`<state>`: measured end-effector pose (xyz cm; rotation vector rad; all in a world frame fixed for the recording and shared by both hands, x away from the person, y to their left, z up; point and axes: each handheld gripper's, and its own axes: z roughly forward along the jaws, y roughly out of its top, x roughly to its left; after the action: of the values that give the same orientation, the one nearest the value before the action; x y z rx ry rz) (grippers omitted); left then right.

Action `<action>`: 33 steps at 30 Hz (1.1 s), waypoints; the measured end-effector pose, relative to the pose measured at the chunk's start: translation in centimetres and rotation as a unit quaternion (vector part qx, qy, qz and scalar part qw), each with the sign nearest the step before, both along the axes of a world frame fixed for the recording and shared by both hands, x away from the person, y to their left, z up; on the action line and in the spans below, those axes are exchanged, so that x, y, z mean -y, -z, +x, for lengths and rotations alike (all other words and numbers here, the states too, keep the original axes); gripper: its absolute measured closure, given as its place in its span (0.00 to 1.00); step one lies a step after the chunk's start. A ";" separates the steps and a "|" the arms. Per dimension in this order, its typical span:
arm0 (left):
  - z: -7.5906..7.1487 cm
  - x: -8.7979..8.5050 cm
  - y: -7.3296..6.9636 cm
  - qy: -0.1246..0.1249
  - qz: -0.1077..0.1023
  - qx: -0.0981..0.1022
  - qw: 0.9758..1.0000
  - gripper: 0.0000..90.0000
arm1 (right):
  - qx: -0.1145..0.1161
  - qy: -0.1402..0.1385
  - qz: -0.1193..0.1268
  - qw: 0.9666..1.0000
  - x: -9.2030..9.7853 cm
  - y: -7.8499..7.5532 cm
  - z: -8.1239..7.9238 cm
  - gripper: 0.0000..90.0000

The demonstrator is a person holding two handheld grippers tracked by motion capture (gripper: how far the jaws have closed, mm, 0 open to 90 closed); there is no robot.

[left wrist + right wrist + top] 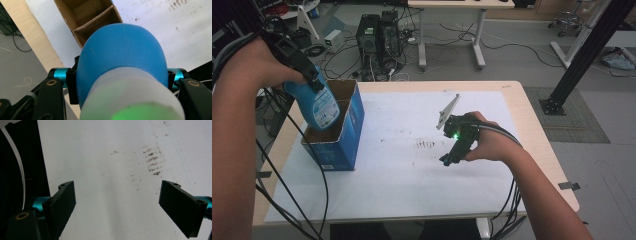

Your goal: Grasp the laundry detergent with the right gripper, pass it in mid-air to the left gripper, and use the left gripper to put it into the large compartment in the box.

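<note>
Blue bottle [319, 102] clamped in left tongs [314, 82] above box [347, 132]; right tongs [117, 202] wide.

Cardboard divider [96, 18] splits the blue box [343, 131]; white sheet [412, 170] beside lies open

I'm counting one blue bottle [319, 102], one blue cardboard box [344, 135] with two compartments at left, two grippers, one table [532, 125].
</note>
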<state>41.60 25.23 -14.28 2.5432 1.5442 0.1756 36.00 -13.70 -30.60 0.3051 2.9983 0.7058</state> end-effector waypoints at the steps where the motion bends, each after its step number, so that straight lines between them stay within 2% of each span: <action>1: 0.1 -0.1 0.2 0.003 0.000 -0.001 1.000 0.43 | -0.001 0.000 0.000 1.000 0.0 0.0 0.0 0.15; 7: 0.4 -0.3 1.8 0.021 0.002 -0.006 1.000 0.43 | -0.002 0.001 -0.002 1.000 0.0 0.1 0.1 0.15; 8: 0.5 -0.4 2.4 0.030 0.006 -0.007 1.000 0.43 | -0.002 0.002 -0.002 1.000 -0.1 0.1 0.0 0.15; 12: 0.8 -0.5 3.9 0.033 0.010 -0.015 0.999 0.43 | -0.001 0.001 -0.004 1.000 -0.1 0.2 0.1 0.15; 22: 1.3 -0.5 7.7 0.067 0.015 -0.032 0.997 0.43 | -0.008 0.001 -0.008 1.000 -0.7 0.8 0.2 0.15; 33: 1.4 -0.6 10.5 0.077 0.016 -0.041 0.996 0.43 | -0.008 -0.004 -0.009 1.000 -1.2 1.0 0.2 0.15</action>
<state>43.02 25.80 -24.80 2.7128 1.3740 0.0771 36.25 -12.53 -31.62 0.3011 3.0211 0.6794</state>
